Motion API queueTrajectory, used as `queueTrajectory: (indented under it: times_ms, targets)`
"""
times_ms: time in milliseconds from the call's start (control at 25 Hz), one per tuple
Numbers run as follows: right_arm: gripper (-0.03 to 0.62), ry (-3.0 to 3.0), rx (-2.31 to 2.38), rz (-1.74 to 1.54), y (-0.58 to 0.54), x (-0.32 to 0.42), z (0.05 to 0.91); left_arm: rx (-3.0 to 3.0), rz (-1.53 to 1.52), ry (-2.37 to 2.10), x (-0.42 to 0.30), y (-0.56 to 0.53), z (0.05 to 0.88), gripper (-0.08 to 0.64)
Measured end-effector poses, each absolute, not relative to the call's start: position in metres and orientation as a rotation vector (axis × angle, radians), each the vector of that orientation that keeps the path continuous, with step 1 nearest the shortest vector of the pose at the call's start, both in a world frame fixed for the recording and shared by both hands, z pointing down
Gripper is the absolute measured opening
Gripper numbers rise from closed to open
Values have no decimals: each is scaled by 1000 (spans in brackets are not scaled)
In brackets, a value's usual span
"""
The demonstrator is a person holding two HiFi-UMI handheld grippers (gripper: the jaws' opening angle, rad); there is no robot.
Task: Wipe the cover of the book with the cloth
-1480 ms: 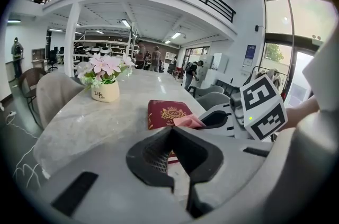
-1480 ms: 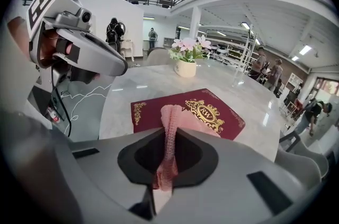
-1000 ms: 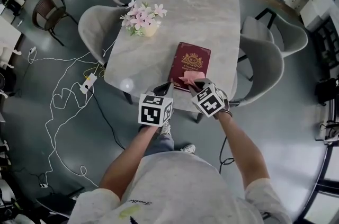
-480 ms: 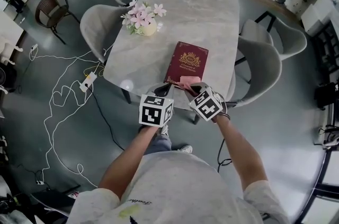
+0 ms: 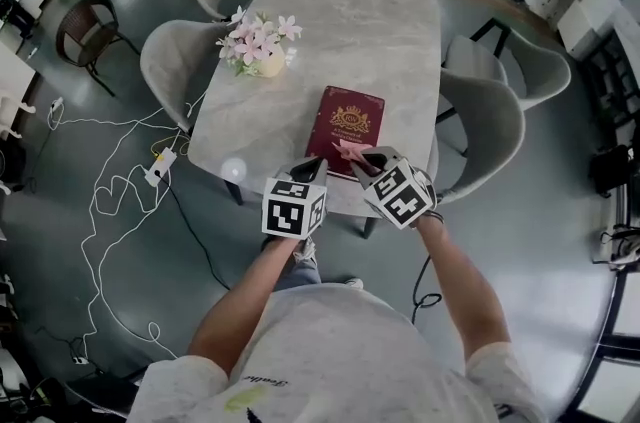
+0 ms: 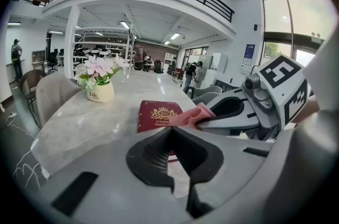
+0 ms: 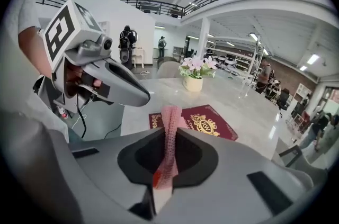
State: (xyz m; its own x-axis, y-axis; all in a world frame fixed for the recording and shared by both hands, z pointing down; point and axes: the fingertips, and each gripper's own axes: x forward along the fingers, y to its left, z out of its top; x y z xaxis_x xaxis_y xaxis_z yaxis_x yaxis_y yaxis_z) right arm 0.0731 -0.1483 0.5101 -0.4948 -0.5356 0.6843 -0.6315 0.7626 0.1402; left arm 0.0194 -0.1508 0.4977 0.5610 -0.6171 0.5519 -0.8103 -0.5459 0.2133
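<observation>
Pinching the pink cloth (image 7: 170, 125) at the maroon book's (image 5: 346, 119) 6 o'clock edge on the marble worktop (image 5: 335, 21), the right claw (image 5: 357, 157) hovers, with the left claw (image 5: 313, 168) pressed together, empty, at the book's 7 o'clock.

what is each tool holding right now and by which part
The right tool is shut on the pink cloth, pinching a bunched fold of it. The left tool is shut, holding nothing.

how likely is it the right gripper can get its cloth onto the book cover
Probably yes: the right gripper, shut on the pink cloth, hangs at the near edge of the red book, with nothing else on its cover.
</observation>
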Motion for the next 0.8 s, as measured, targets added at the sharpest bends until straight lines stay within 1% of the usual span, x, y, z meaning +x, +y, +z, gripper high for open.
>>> queueTrajectory:
  times_ms: [360,800]
  targets:
    - [18,-2199,922,107,-191,81,480,2369,600,-1097,26,-183,503,8]
    - [18,-2162,943,75,-259,79,477,2375,591,-1065,22,-229,506,8]
